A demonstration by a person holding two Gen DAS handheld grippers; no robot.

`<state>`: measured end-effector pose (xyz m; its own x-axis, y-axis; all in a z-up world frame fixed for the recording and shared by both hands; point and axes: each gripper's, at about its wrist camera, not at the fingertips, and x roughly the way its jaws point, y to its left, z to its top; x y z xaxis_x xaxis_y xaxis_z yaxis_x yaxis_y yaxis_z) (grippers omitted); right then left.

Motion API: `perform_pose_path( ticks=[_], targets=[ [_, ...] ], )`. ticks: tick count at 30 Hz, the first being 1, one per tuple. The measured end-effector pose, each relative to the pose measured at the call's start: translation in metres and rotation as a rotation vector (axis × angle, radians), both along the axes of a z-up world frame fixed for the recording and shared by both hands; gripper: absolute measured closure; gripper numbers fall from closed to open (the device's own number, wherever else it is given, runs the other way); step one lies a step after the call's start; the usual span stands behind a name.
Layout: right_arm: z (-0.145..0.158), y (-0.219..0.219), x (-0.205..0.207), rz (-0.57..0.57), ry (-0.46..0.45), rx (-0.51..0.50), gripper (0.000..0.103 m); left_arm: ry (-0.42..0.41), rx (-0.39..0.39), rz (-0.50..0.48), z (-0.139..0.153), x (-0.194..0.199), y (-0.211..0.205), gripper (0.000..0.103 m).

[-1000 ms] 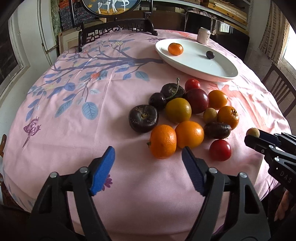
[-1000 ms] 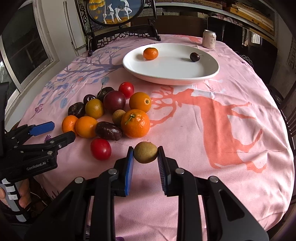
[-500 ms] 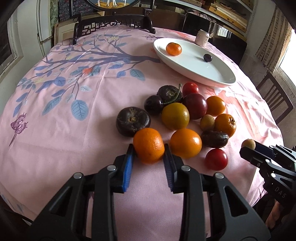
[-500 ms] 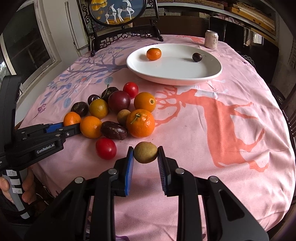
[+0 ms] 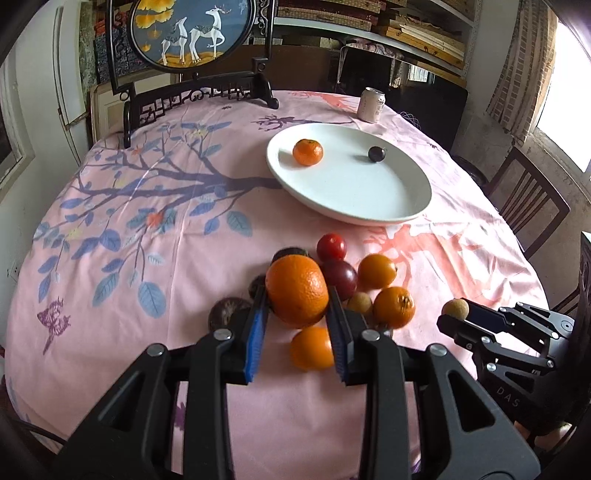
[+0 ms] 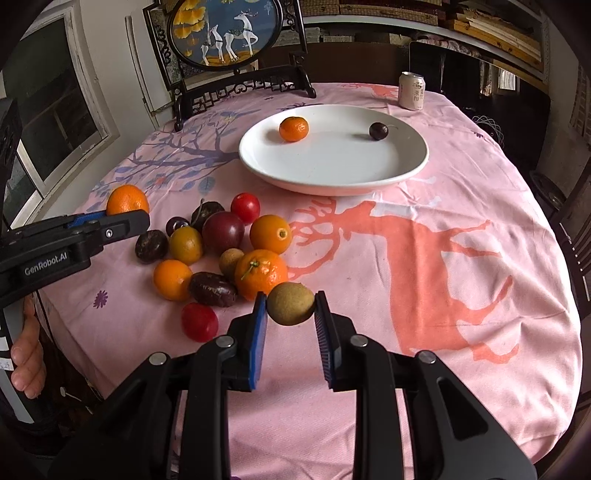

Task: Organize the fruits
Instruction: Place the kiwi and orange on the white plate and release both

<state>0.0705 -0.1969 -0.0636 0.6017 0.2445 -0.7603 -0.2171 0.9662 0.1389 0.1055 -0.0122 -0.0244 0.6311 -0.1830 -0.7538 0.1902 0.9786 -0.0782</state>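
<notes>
My left gripper point(image 5: 296, 317) is shut on an orange point(image 5: 297, 291) and holds it above the fruit pile point(image 5: 369, 291). In the right wrist view that same orange point(image 6: 127, 199) shows at the left, lifted off the cloth. My right gripper point(image 6: 290, 314) is shut on a small brown longan point(image 6: 290, 303), held just above the table near the pile point(image 6: 221, 251). The white plate point(image 5: 369, 206) farther back carries a mandarin point(image 5: 307, 151) and a dark plum point(image 5: 376, 153). Several oranges, red and dark fruits lie clustered on the pink tablecloth.
A drink can point(image 5: 371, 104) stands behind the plate. A framed deer screen point(image 5: 192, 33) on a dark stand sits at the table's far edge. A wooden chair point(image 5: 528, 199) is at the right. A person's fingers point(image 6: 26, 365) hold the left gripper's handle.
My left gripper closed around the orange and raised it off the cloth, clear of the pile. The right gripper stayed where it was, still holding the longan.
</notes>
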Motion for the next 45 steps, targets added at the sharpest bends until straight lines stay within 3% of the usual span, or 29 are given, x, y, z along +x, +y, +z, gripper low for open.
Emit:
perform_pose_path(
  ticks=[6,9,12,15,19,26,27,28,30,31,35,39,45],
  targets=[
    [0.033,-0.015,0.045,-0.038,-0.065,-0.06,0.077,-0.006,0.046,-0.029,0.029,0.069,-0.023,0.072],
    [0.05,-0.022,0.084,-0.052,-0.087,-0.067,0.077,-0.022,0.082,-0.024,0.041,0.111,-0.041,0.072],
    [0.059,-0.022,0.129,-0.039,-0.099,-0.071,0.077,0.012,0.09,-0.029,0.038,0.155,-0.059,0.072],
    [0.051,-0.02,0.169,-0.032,-0.088,-0.095,0.077,0.058,0.11,-0.023,0.02,0.192,-0.077,0.071],
    [0.02,-0.024,0.216,-0.022,-0.003,-0.09,0.077,0.154,0.09,-0.026,-0.013,0.222,-0.087,0.071],
    [-0.009,-0.03,0.247,-0.025,0.055,-0.123,0.077,0.166,0.095,-0.028,-0.024,0.245,-0.095,0.071],
    [-0.009,-0.029,0.248,-0.024,0.053,-0.132,0.069,0.165,0.094,-0.029,-0.022,0.247,-0.097,0.069],
    [-0.008,-0.028,0.247,-0.027,0.049,-0.144,0.052,0.159,0.093,-0.032,-0.019,0.247,-0.098,0.062],
    [-0.001,-0.029,0.241,-0.039,0.015,-0.166,0.048,0.127,0.096,-0.033,-0.008,0.243,-0.097,0.043],
    [0.004,-0.03,0.237,-0.038,0.004,-0.174,0.048,0.099,0.098,-0.03,-0.001,0.238,-0.095,0.039],
    [0.028,-0.035,0.205,-0.043,-0.028,-0.152,0.047,0.047,0.09,-0.035,0.022,0.209,-0.08,0.039],
    [0.041,-0.035,0.146,-0.032,-0.039,-0.131,0.046,-0.006,0.067,-0.018,0.037,0.151,-0.053,0.034],
    [0.034,-0.021,0.057,-0.004,-0.034,-0.054,0.037,-0.076,0.044,0.037,0.029,0.051,-0.01,0.032]
  ],
)
